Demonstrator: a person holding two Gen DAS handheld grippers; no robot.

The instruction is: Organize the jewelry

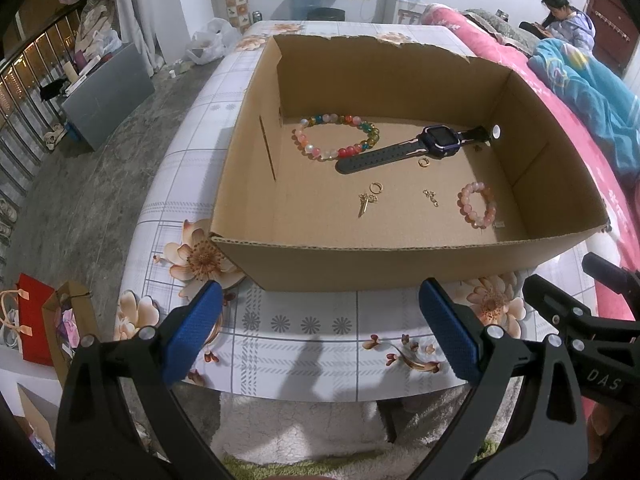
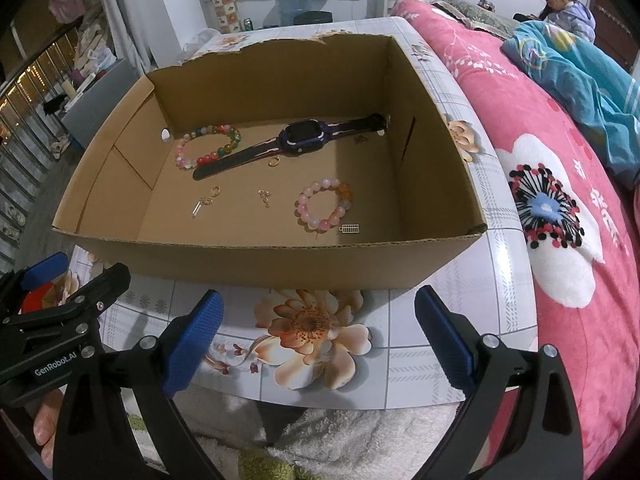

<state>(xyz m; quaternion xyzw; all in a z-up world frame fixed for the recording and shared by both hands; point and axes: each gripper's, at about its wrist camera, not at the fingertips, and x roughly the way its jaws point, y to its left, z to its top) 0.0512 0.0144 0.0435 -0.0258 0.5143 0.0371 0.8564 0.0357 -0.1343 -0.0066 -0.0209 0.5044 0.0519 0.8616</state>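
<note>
An open cardboard box (image 1: 360,260) (image 2: 280,260) stands on a floral-print table (image 1: 304,332) (image 2: 320,344). Inside lie a multicoloured bead bracelet (image 1: 338,136) (image 2: 208,148), a dark smartwatch (image 1: 416,146) (image 2: 288,142), a pink bead bracelet (image 1: 478,204) (image 2: 324,204), gold rings (image 1: 376,188) (image 2: 215,191), a gold scissor-shaped charm (image 1: 365,202) (image 2: 199,205), a small gold clasp (image 1: 431,197) (image 2: 264,197) and a silver charm (image 2: 350,229). My left gripper (image 1: 320,328) and right gripper (image 2: 318,328) both hang open before the box's near wall, empty. Each shows in the other's view.
A bed with a pink blanket (image 2: 560,208) and a blue quilt (image 1: 592,92) runs along the right. A person (image 1: 564,20) sits at the far right. Gift bags (image 1: 36,320) stand on the floor at the left. A white fluffy rug (image 2: 340,440) lies below the table's edge.
</note>
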